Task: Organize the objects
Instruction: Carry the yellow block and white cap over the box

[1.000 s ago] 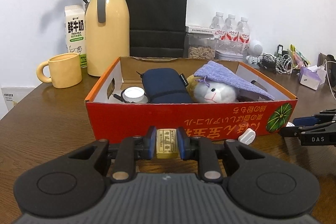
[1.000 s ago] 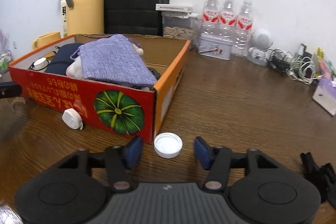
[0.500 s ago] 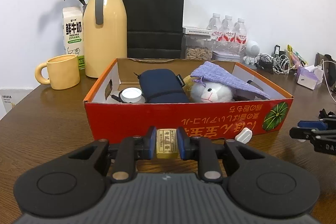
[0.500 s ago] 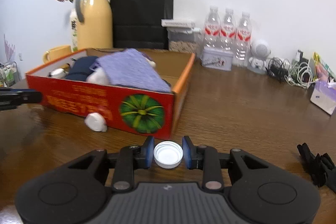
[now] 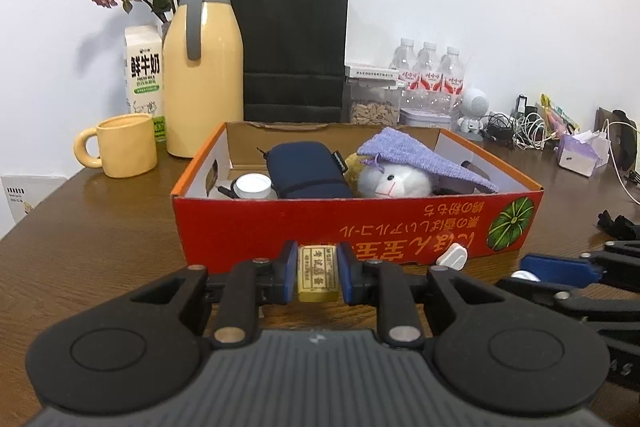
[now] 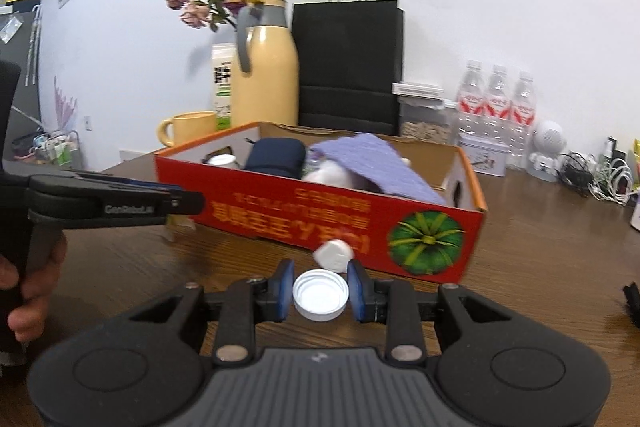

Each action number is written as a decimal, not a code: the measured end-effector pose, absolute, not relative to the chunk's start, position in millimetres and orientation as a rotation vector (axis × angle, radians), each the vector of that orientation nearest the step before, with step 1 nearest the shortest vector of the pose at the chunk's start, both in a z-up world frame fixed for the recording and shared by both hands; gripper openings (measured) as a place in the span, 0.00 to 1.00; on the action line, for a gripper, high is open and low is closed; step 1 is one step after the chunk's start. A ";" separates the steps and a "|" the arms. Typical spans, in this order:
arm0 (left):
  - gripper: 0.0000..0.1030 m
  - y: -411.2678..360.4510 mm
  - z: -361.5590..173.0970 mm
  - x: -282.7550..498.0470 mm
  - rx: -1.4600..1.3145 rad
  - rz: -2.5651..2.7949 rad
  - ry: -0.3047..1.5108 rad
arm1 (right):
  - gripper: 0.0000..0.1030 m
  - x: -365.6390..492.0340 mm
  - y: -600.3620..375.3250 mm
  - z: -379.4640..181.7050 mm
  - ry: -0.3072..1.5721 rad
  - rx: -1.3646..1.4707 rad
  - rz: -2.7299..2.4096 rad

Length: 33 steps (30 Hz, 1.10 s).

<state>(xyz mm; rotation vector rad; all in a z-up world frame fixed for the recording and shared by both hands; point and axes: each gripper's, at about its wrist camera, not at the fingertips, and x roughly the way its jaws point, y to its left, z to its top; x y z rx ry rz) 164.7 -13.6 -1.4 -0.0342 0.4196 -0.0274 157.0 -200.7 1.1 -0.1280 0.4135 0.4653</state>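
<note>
My left gripper (image 5: 317, 273) is shut on a small yellow labelled block (image 5: 317, 269), held just in front of the red cardboard box (image 5: 360, 223). My right gripper (image 6: 320, 294) is shut on a white bottle cap (image 6: 320, 293), open side up, also near the box (image 6: 280, 211) front wall. A small white plug-like piece (image 6: 333, 254) lies on the table against that wall, also seen in the left wrist view as the white piece (image 5: 452, 255). Inside the box lie a navy pouch (image 5: 306, 169), a white plush toy (image 5: 394, 183) under a purple cloth (image 5: 420, 157), and a white-lidded jar (image 5: 253, 185).
Behind the box stand a yellow mug (image 5: 124, 147), a yellow thermos (image 5: 204, 75), a milk carton (image 5: 145, 75), a black paper bag (image 5: 294, 47) and water bottles (image 5: 430, 75). Cables (image 5: 516, 131) and a tissue pack (image 5: 580, 151) lie at the right. A hand (image 6: 24, 291) holds the left gripper's handle.
My right gripper closed on the white cap, then carried it leftward along the box front, slightly raised. My left gripper kept its hold on the yellow block and stayed in place.
</note>
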 end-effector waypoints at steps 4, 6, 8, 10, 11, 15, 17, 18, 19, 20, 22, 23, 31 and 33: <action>0.21 -12.2 9.1 161.5 -0.047 -0.045 0.405 | 0.27 155.9 -192.6 7.8 0.392 -0.117 0.479; 0.22 -11.6 16.3 161.5 -0.048 -0.048 0.390 | 0.27 158.7 -188.7 14.1 0.377 -0.112 0.483; 0.21 -10.6 25.0 163.8 -0.050 -0.047 0.373 | 0.27 163.5 -184.4 21.2 0.358 -0.114 0.484; 0.21 -9.2 35.0 168.2 -0.058 -0.042 0.355 | 0.27 169.2 -179.3 30.2 0.333 -0.117 0.485; 0.21 -9.0 40.4 171.1 -0.058 -0.039 0.344 | 0.27 172.6 -176.9 35.0 0.319 -0.117 0.485; 0.22 -8.3 55.7 187.9 -0.057 -0.021 0.314 | 0.27 192.1 -167.2 52.9 0.274 -0.115 0.464; 0.22 -7.5 59.6 198.2 -0.064 -0.016 0.309 | 0.27 204.8 -163.4 58.6 0.266 -0.102 0.448; 0.21 -7.3 61.0 204.0 -0.068 -0.015 0.308 | 0.27 212.0 -161.9 60.6 0.264 -0.096 0.435; 0.22 -7.0 62.2 210.6 -0.075 -0.015 0.310 | 0.27 218.8 -160.9 62.2 0.262 -0.093 0.423; 0.22 -6.5 62.9 218.0 -0.085 -0.016 0.315 | 0.27 225.9 -159.9 63.3 0.260 -0.091 0.410; 0.21 -5.6 63.1 231.6 -0.105 -0.015 0.326 | 0.27 240.7 -158.6 64.3 0.261 -0.086 0.387; 0.21 -5.9 62.6 239.0 -0.109 -0.012 0.329 | 0.27 248.4 -158.4 64.4 0.261 -0.081 0.378; 0.21 -10.2 48.7 285.1 -0.089 0.008 0.358 | 0.27 289.4 -167.2 50.3 0.289 -0.043 0.336; 0.21 -8.8 42.9 289.0 -0.088 0.011 0.374 | 0.27 292.3 -169.6 46.7 0.304 -0.042 0.340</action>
